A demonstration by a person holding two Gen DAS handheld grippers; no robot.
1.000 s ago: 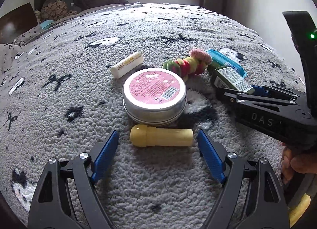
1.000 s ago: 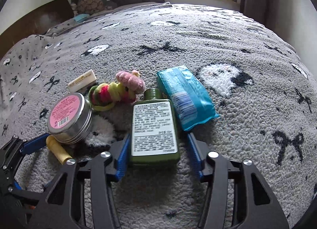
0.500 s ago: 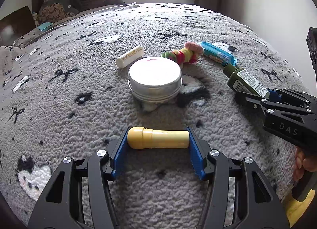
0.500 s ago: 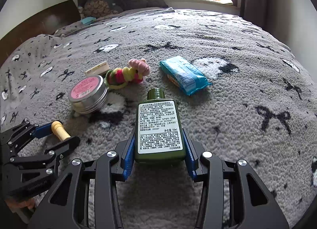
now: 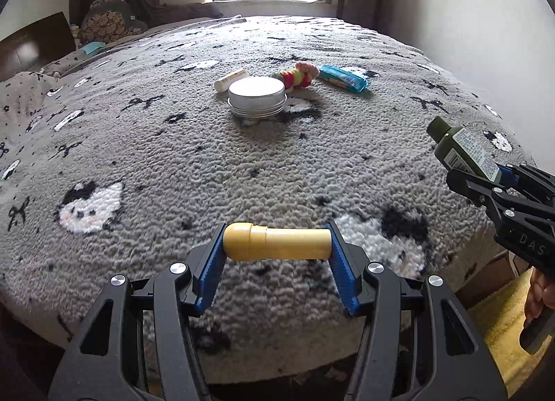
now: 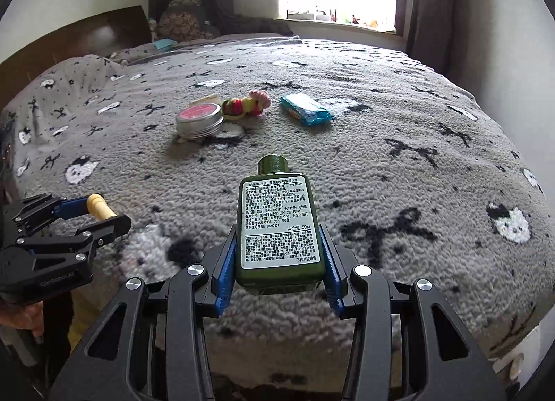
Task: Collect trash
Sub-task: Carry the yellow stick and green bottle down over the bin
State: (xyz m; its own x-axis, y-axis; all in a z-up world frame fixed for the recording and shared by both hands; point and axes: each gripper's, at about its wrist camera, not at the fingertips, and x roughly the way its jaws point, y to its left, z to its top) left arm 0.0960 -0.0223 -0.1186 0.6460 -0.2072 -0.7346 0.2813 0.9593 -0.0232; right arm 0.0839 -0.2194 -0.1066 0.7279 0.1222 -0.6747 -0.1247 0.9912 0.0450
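both grippers had pulled back from the cluster of items since the earlier frames, each carrying its catch off the bedspread.

left wrist view: the left gripper [image 5: 276,248] sat at the lower centre, its blue pads closed on the two ends of a pale yellow plastic tube with a rounded cap [image 5: 275,240], held crosswise above the grey fleece bedspread with black bows and white cat faces [image 5: 145,165]. it had closed on the tube within the last second. in the upper middle lay a round silver metal tin [image 5: 257,96], with a small cream stick [image 5: 229,80] behind it, a bundle of red, yellow and pink hair ties [image 5: 299,74] to its right, and a flat blue foil packet [image 5: 342,78] further right. at the right edge the right gripper [image 5: 485,175] gripped a dark green plastic bottle with a white printed label [image 5: 463,149].

right wrist view: the right gripper [image 6: 277,262] sat at the lower centre, clamped on the green bottle's [image 6: 278,224] lower sides, cap pointing away. the tin [image 6: 199,120], hair ties [image 6: 247,104] and blue packet [image 6: 305,109] lay in the upper middle. at the left edge the left gripper [image 6: 93,215] held the yellow tube [image 6: 99,208].
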